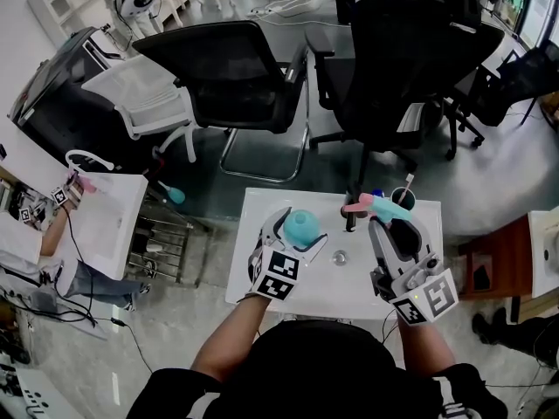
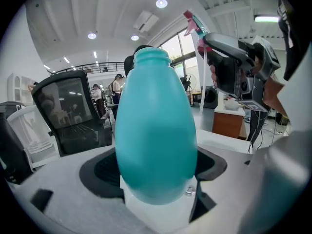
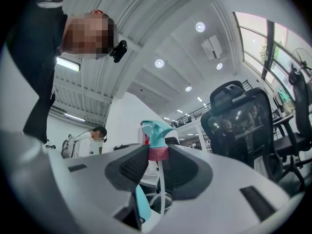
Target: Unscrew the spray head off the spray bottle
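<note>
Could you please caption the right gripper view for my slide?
Right gripper shut on the pink collar of the teal plastic spray head, white dip tube dangling.

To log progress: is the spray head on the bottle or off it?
Off. The left gripper holds the bottle, its neck bare; the right gripper holds the spray head apart.

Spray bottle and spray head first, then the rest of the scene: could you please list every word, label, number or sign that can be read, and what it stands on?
No text can be read anywhere.
On the spray bottle: plain teal, no label.
On the spray head: no print.
On the left marker cube and the right marker cube: only black-and-white square patterns, no letters or digits.
</note>
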### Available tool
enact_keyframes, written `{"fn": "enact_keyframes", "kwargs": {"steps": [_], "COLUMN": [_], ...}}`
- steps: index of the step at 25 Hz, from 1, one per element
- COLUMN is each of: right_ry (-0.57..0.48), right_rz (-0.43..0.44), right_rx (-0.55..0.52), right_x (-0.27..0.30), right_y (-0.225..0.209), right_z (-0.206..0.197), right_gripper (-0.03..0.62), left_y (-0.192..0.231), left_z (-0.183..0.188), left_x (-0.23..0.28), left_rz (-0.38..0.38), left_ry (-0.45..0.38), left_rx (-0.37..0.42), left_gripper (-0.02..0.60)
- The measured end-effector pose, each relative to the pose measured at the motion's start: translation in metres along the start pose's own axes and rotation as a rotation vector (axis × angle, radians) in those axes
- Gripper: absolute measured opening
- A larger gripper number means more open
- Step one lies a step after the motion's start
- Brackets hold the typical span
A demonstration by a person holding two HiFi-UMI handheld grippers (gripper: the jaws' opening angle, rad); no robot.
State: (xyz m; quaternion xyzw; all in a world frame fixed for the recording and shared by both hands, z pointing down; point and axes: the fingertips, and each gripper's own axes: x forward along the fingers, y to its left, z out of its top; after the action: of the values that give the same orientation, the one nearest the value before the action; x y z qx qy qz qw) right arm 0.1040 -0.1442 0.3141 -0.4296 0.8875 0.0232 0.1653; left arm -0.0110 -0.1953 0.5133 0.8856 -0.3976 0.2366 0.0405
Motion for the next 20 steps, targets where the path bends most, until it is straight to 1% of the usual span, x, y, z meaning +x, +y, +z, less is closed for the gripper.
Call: {"fn": "enact_keyframes", "kwargs": {"steps": [5, 9, 16, 20], "right_ry": [0.029, 0.061, 0.104, 0.128], "right_rz": [-0.007, -0.017, -0.047, -0.055], "right_rx": [-0.022, -0.026, -0.036, -0.040], "right_x": [-0.002, -0.004, -0.012, -0.017], "right_y": [0.001, -0.001, -0.007, -0.009], "right_z": [-0.014, -0.028, -0.046, -0.059], "right_gripper": [0.137, 0.137, 0.137, 0.137], "left_y": [0.009, 0.014, 0.025, 0.026], "left_z": [0.017, 0.030, 0.040, 0.037], "left_x": [-0.005, -0.009, -0.014, -0.013], "left_rz": [0.017, 0.029, 0.052, 0.058], "left_ry": [-0.030, -0.056, -0.067, -0.063], "left_rx": [0.019, 0.020, 0.035, 0.031], "left_gripper": [0.430, 0.430, 0.430, 0.430]}}
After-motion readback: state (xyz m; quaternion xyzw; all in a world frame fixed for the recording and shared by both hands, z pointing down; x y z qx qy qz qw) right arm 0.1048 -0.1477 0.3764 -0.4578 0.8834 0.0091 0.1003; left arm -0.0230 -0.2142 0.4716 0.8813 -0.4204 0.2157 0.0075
